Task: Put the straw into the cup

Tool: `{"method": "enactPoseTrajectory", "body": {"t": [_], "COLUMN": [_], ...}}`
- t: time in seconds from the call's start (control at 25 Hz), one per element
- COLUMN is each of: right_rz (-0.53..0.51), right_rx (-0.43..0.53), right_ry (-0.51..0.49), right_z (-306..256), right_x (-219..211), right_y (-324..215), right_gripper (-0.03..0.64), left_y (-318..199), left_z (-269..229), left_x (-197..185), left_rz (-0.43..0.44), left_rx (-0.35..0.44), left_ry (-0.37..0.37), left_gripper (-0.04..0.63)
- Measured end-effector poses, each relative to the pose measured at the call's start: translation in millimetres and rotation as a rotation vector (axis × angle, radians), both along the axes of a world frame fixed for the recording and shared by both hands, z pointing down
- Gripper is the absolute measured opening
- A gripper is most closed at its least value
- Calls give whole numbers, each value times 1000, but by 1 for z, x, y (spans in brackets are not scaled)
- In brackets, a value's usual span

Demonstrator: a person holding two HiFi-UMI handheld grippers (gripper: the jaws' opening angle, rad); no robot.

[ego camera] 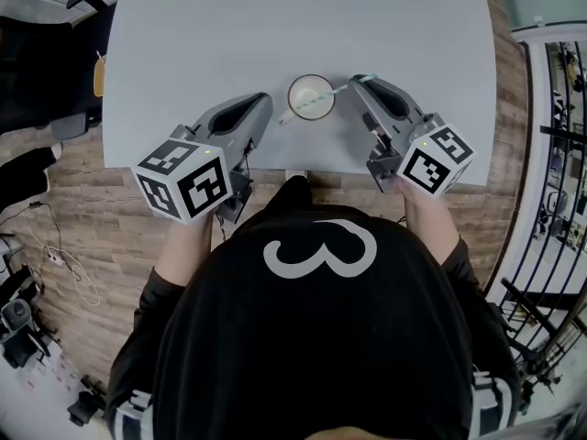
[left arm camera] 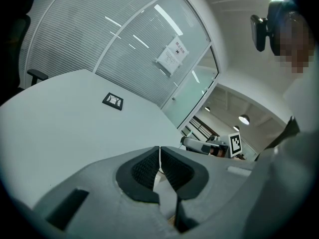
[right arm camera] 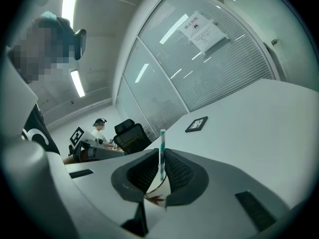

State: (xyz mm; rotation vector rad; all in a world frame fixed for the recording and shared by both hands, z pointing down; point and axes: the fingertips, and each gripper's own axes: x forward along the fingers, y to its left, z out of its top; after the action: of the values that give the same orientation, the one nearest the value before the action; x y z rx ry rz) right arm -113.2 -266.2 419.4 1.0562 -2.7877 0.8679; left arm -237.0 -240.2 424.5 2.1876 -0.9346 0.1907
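Observation:
A white paper cup (ego camera: 310, 97) stands on the grey table (ego camera: 275, 26) near its front edge, right in front of me. My left gripper (ego camera: 268, 99) comes at it from the left. Its pads are shut on a thin white edge of the cup (left arm camera: 160, 153). My right gripper (ego camera: 358, 82) is on the cup's right, shut on a teal and white striped straw (ego camera: 336, 90). The straw slants from the jaws to the cup's mouth. In the right gripper view the straw (right arm camera: 162, 143) stands up between the pads, with the cup (right arm camera: 155, 195) and its red leaf print below the jaws.
A small black marker card (left arm camera: 113, 100) lies farther out on the table. A glass wall with blinds runs behind it. An office chair (right arm camera: 130, 133) and a seated person (right arm camera: 99, 128) are at the far side. Wooden floor shows below the table's front edge (ego camera: 303, 169).

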Motion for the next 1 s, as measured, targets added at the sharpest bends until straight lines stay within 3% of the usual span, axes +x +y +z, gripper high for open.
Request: {"method": "enactPoseTrajectory", "body": {"t": [0.32,0.52,0.8,1.0], "right_rz": [35,99,153,116], "right_rx": [-38,-37,37,117], "right_ry": [-57,-78,-117,-131], "right_z": [3,2,-27,-64], "right_x": [7,20,50,62], "right_y": [-4,-4,16,43], "right_gripper": [35,162,166,144], "left_y": [4,12,32,48], "left_z": [1,-3,-23,-45], "left_x": [-1,1,9,21], "left_rz": [-23,-34,-48,-51], "left_rx": [17,36,64,92], "left_ry": [27,29,16,36], "left_gripper": [23,23,23,23]}}
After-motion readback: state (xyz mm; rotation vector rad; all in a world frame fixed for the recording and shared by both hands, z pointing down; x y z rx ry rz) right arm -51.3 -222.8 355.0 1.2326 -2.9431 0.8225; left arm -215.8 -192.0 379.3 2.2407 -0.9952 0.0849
